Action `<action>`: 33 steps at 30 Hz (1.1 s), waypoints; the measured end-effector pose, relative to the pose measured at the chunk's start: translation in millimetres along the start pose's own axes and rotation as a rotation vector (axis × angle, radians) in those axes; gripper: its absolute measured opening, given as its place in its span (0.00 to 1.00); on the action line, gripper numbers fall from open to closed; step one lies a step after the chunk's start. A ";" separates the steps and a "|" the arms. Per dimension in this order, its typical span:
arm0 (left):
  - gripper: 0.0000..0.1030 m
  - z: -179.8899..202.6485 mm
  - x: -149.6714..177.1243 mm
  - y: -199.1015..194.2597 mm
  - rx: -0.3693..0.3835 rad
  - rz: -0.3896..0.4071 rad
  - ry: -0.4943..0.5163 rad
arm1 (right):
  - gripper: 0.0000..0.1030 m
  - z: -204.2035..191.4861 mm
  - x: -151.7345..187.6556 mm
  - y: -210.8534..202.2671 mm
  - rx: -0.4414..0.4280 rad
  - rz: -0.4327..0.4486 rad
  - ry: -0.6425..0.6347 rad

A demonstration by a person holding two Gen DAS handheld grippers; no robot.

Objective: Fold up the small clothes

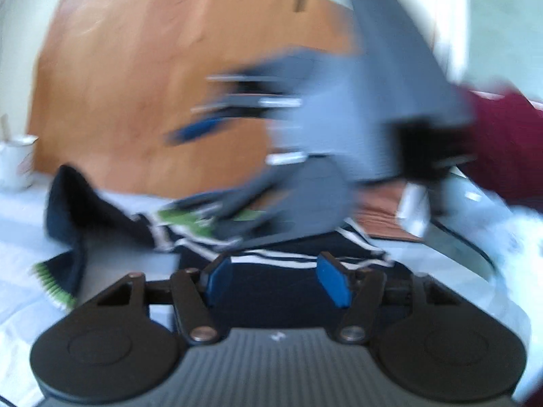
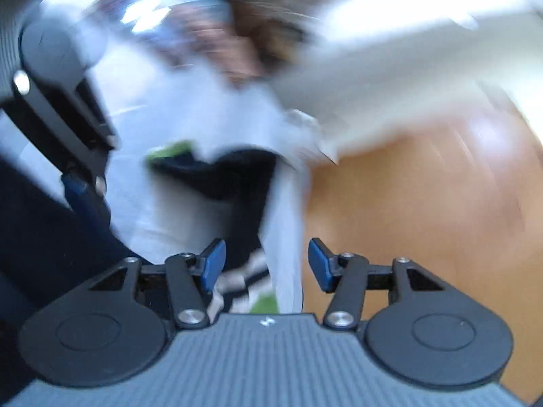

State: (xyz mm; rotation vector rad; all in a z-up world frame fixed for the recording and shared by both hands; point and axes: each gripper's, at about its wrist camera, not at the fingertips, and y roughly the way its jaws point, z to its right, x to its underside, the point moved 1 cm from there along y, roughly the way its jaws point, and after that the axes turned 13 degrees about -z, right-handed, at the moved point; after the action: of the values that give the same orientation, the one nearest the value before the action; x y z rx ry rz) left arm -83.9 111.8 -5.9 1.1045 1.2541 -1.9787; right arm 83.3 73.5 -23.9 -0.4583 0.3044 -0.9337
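Observation:
A small navy garment (image 1: 112, 217) with white stripes and green trim lies crumpled on a pale cloth-covered surface (image 1: 20, 244). My left gripper (image 1: 276, 279) is open just above its striped part, blue pads apart, nothing between them. My right gripper (image 1: 217, 115) appears blurred above the garment in the left wrist view. In the right wrist view my right gripper (image 2: 266, 264) is open, over the garment's striped edge (image 2: 244, 278) and a fold of pale cloth. The navy garment (image 2: 234, 176) lies ahead. My left gripper (image 2: 81, 183) shows at the left, blurred.
A wooden floor (image 1: 152, 68) lies beyond the surface. A white mug (image 1: 17, 162) stands at the far left. A dark red sleeve (image 1: 502, 146) is at the right. A clear plastic item (image 1: 458, 210) lies at the right. Wooden floor (image 2: 424, 220) fills the right of the right wrist view.

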 end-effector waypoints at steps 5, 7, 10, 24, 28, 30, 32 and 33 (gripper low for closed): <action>0.59 26.9 6.8 -1.5 0.033 -0.002 0.162 | 0.55 -10.2 -38.1 26.5 0.032 0.043 -0.513; 0.62 31.0 8.6 -4.6 0.051 0.007 0.189 | 0.55 -11.2 -50.9 38.5 0.030 0.037 -0.648; 0.68 32.5 9.5 -7.9 0.061 0.016 0.189 | 0.55 -24.8 -63.0 56.7 0.072 0.037 -0.880; 0.68 -7.2 0.6 12.1 0.071 -0.052 -0.034 | 0.09 84.4 -102.3 58.9 -0.092 0.040 0.124; 0.69 -15.6 -1.5 16.8 0.054 -0.067 -0.084 | 0.08 165.1 -37.8 28.5 -0.116 0.081 0.808; 0.69 -21.1 -2.4 19.8 0.042 -0.079 -0.119 | 0.08 179.6 11.1 13.7 -0.097 0.076 1.053; 0.69 -28.5 -3.0 20.7 0.034 -0.088 -0.157 | 0.08 182.0 63.8 1.5 -0.088 0.077 1.263; 0.69 -32.7 -3.2 20.0 0.034 -0.089 -0.177 | 0.09 179.9 88.6 -3.9 -0.078 0.074 1.351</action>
State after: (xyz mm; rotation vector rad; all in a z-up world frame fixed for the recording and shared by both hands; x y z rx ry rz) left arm -55.2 133.3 -19.8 0.8811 1.1983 -2.1200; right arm 210.1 42.5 128.4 0.1904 1.5675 -1.0455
